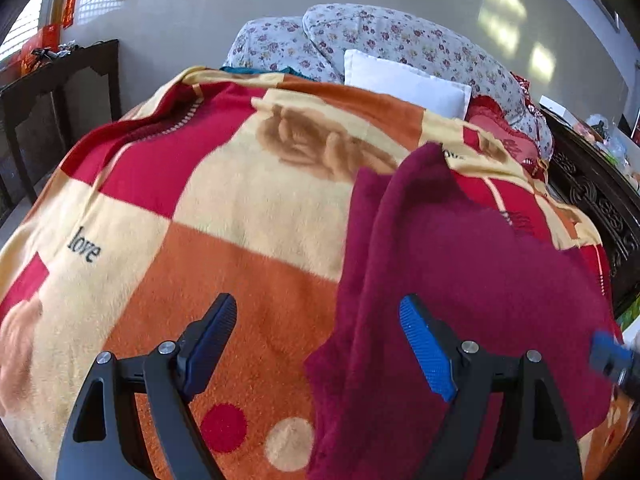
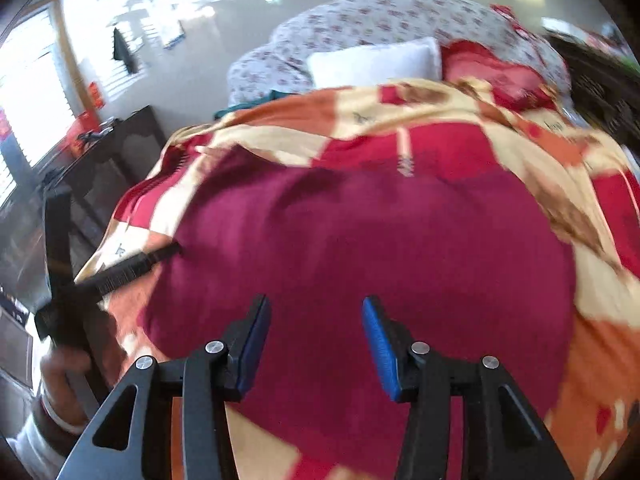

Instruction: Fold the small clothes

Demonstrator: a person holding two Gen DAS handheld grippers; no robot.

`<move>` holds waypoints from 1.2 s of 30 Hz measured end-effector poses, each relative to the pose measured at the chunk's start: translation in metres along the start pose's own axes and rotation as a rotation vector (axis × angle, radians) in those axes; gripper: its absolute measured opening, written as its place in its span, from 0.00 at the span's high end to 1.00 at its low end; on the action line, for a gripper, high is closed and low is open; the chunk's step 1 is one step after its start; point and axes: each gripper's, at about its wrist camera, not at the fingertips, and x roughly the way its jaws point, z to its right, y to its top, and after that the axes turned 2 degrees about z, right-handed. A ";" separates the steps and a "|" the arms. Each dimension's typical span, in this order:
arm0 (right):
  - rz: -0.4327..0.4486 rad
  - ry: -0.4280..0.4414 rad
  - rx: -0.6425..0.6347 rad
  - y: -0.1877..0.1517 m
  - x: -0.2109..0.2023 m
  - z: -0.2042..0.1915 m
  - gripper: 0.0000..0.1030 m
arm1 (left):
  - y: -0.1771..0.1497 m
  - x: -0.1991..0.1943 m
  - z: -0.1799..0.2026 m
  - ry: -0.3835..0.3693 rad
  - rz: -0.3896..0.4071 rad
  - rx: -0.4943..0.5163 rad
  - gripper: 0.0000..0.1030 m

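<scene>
A dark magenta fleece garment (image 1: 472, 264) lies spread on the patterned blanket; it fills the middle of the right wrist view (image 2: 360, 240). My left gripper (image 1: 318, 312) is open and empty, its right finger over the garment's left edge, its left finger over the blanket. My right gripper (image 2: 316, 312) is open and empty, just above the garment's near part. The right gripper's blue tip shows at the right edge of the left wrist view (image 1: 610, 354). The left gripper shows at the left of the right wrist view (image 2: 132, 268), by the garment's left edge.
The red, orange and cream blanket (image 1: 224, 208) covers the bed. A white pillow (image 1: 408, 82) and a floral quilt (image 1: 384, 36) lie at the far end. A dark wooden cabinet (image 1: 60, 92) stands left; a carved dark bed frame (image 1: 600, 200) runs right.
</scene>
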 end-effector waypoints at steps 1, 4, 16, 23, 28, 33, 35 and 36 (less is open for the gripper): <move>0.010 0.010 -0.006 0.007 0.005 -0.006 0.49 | -0.001 0.001 -0.001 -0.003 0.004 0.004 0.19; 0.027 0.068 -0.028 0.034 0.029 -0.030 0.49 | -0.002 0.001 -0.005 -0.037 0.019 0.011 0.19; -0.104 -0.011 -0.121 0.095 0.172 -0.094 0.49 | -0.006 0.019 -0.030 -0.172 -0.049 -0.104 0.18; -0.069 0.053 -0.043 0.089 0.164 -0.079 0.49 | -0.008 0.020 -0.026 -0.181 -0.053 -0.090 0.18; -0.018 0.069 -0.051 0.090 0.137 -0.080 0.43 | -0.008 0.020 -0.025 -0.184 -0.054 -0.089 0.17; -0.050 0.048 -0.007 0.097 0.152 -0.070 0.39 | -0.007 0.020 -0.024 -0.208 -0.058 -0.086 0.17; -0.112 0.057 0.026 0.093 0.169 -0.064 0.37 | -0.007 0.020 -0.023 -0.218 -0.059 -0.088 0.17; -0.112 0.059 0.034 0.091 0.172 -0.063 0.36 | -0.007 0.019 -0.023 -0.225 -0.059 -0.089 0.17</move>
